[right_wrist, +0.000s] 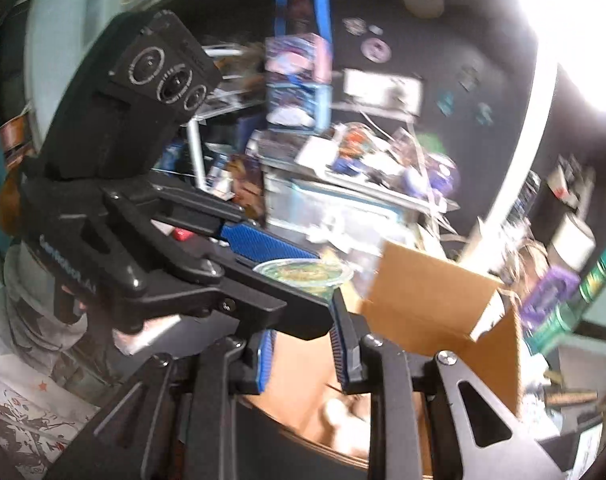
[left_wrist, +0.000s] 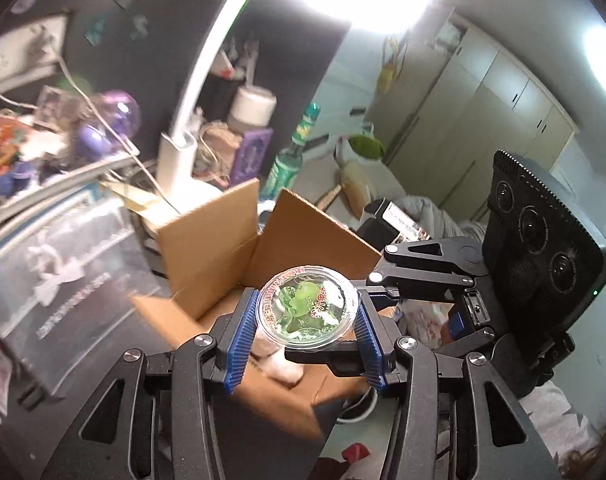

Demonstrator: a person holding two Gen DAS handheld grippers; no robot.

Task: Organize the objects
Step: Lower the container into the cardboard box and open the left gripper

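1. Jelly cup [left_wrist: 307,307], a clear plastic cup with a printed film lid and green pieces inside, is sitting clamped between the blue ribbed pads [left_wrist: 242,330] of our left gripper [left_wrist: 305,334], lid facing up.
2. We are holding the left gripper level, directly above the open cardboard box [left_wrist: 231,264], so the cup is hanging over the box's inside.
3. We are reaching the right gripper [right_wrist: 303,354] in from the right; in the left wrist view its black finger is lying just under the near edge of the cup, across the left gripper's span.
4. We are keeping the right gripper's pads [right_wrist: 338,350] spread apart with nothing between them.
5. We are seeing the box flaps standing upright on the far side, with pale items lying in the bottom.
6. We are working at a cluttered dark desk: a white lamp arm [left_wrist: 207,60] is curving up behind the box, a green bottle [left_wrist: 291,156] is standing just beyond it, and a clear plastic case [left_wrist: 63,240] is lying to the left.
7. We are seeing pale wardrobe doors [left_wrist: 495,112] at the far right.
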